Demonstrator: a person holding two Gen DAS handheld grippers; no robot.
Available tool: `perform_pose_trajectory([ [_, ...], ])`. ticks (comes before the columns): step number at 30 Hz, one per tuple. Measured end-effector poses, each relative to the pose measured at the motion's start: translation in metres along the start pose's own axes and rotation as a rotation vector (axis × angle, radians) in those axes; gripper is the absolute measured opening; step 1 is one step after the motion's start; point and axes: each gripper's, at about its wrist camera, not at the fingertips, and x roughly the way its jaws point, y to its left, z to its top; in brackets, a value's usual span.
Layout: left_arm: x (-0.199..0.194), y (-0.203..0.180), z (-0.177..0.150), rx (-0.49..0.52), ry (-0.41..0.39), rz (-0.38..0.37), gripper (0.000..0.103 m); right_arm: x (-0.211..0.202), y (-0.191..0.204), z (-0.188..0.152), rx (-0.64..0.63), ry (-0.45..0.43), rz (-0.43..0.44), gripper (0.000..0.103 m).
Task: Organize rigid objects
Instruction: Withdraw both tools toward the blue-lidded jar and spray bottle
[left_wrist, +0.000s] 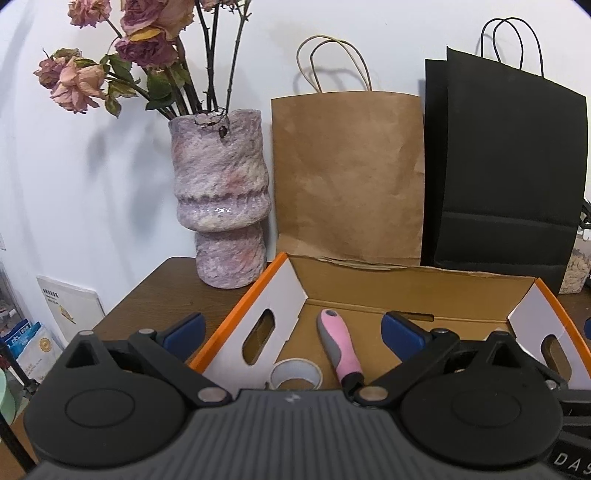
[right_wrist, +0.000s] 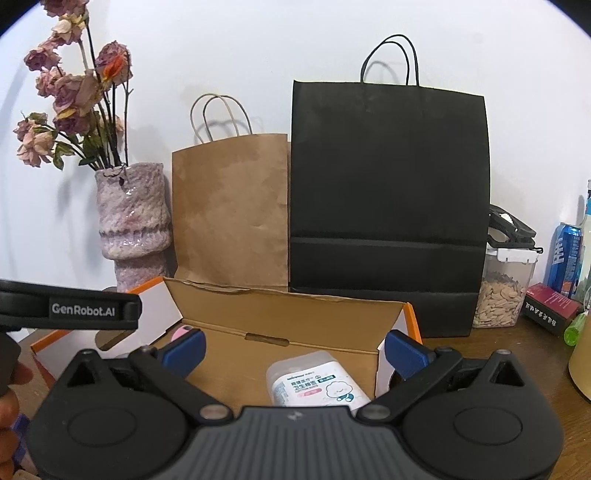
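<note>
White wall (right_wrist: 295, 44), dark wooden table (left_wrist: 155, 291), soft shadows

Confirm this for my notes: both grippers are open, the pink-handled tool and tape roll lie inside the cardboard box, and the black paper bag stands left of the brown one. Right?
Not quite: the black paper bag stands right of the brown paper bag, as the right wrist view shows. The rest holds.

2 paper bags (right_wrist: 229, 210), 1 vase (left_wrist: 221, 199), 1 cardboard box (left_wrist: 406, 288), 1 pink-handled tool (left_wrist: 340, 343), 1 tape roll (left_wrist: 295, 373), 1 cotton-swab box (right_wrist: 317, 380), 1 seed jar (right_wrist: 502, 288), 1 blue can (right_wrist: 565, 254).
</note>
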Motion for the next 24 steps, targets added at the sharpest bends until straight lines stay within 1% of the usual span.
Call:
perform_pose_trajectory([
  [8,-0.014,0.008,-0.010,0.001,0.008,0.003,0.103,-0.019,0.007,-0.007,-0.017,-0.008,0.004,0.103],
  [16,-0.040,0.016,-0.022,-0.002,0.001,0.008,0.103,-0.046,0.017,-0.017,-0.033,-0.008,0.007,0.103],
  [24,-0.065,0.029,-0.039,0.000,0.009,0.006,0.103,-0.073,0.025,-0.030,-0.034,0.012,0.002,0.103],
])
